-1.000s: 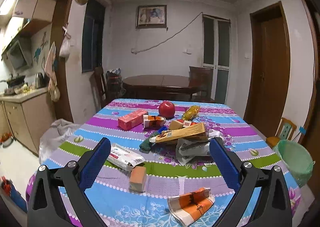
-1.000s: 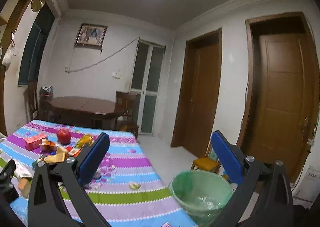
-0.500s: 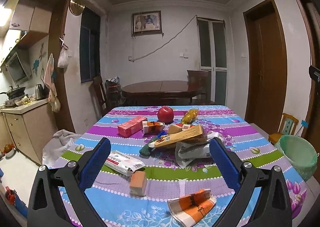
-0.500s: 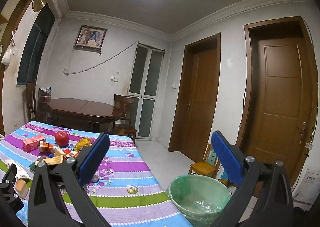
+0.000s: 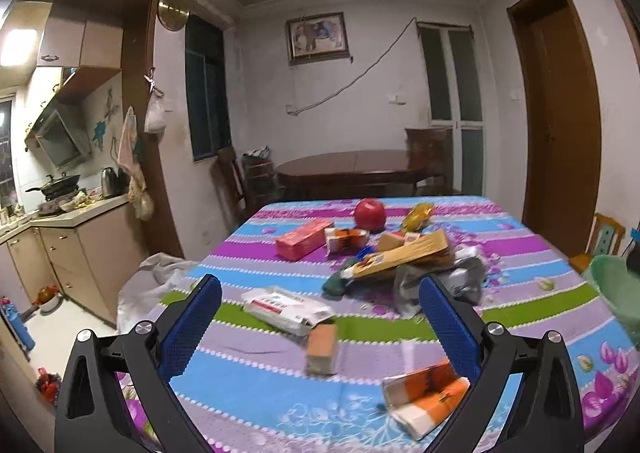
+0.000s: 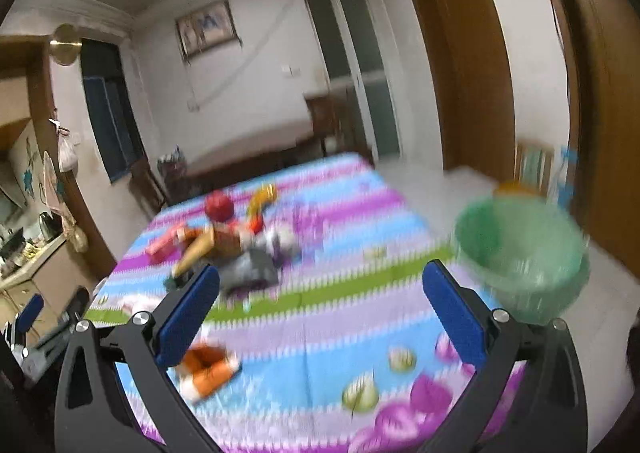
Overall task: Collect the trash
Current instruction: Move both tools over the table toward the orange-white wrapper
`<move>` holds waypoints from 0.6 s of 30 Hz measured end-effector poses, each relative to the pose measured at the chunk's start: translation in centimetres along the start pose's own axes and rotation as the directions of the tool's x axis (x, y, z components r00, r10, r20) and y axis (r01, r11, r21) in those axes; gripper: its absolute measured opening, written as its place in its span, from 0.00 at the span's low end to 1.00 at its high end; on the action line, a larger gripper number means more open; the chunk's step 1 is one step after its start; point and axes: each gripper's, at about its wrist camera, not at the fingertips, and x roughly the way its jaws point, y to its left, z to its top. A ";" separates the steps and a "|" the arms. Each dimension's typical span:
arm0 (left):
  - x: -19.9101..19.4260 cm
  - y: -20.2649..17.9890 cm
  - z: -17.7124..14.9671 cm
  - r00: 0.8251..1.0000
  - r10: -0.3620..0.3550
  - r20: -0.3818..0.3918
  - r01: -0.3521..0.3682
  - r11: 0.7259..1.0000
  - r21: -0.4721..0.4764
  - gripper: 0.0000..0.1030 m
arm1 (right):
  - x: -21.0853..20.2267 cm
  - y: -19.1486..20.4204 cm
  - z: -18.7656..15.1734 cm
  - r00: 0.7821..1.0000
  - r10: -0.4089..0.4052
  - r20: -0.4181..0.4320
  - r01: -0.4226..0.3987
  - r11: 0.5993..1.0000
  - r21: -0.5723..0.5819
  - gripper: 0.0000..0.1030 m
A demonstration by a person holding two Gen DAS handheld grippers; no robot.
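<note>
compared with half a second ago, our right wrist view has swung to the left and down: then it showed mostly the doors and the ceiling light, now it looks over the striped tablecloth (image 6: 320, 317), and the picture is blurred by motion. the left wrist view has changed less; the table now sits a little lower and to the right in it, and more of the kitchen counter (image 5: 76, 213) shows at 9 o'clock. the left gripper (image 5: 320, 317) is wide open and holds nothing. between its blue pads, near the middle, lies a small tan box (image 5: 322, 347), with a white packet (image 5: 286, 307) touching it at 11 o'clock. an orange and white carton (image 5: 426, 393) lies at 5 o'clock, just beside the right pad. further up, at 12 o'clock, we see the pile: a long yellow package (image 5: 404, 257) over a grey wrapper (image 5: 448, 281), a pink box (image 5: 304, 239) and a red apple (image 5: 370, 213) behind them. the green bin (image 5: 614, 293) stands off the table edge at 3 o'clock. the right gripper (image 6: 320, 305) is also wide open and empty. in its view the green bin (image 6: 520, 253) is at 2 o'clock, beside the table, the blurred pile at 11 o'clock, and the orange carton (image 6: 208, 371) at 8 o'clock under the left pad.
</note>
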 end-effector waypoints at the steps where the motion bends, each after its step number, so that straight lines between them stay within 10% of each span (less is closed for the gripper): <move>1: 0.2 0.1 -0.1 1.000 0.004 -0.007 -0.004 1.000 0.000 0.96 | 0.0 -0.3 -0.6 1.000 0.000 -0.010 0.000 1.000 0.018 0.95; 18: 8.5 1.7 -2.2 0.978 0.090 -0.190 -0.086 0.996 0.027 0.96 | 6.3 -0.1 -1.9 0.962 0.227 -0.153 -0.214 0.972 0.094 0.95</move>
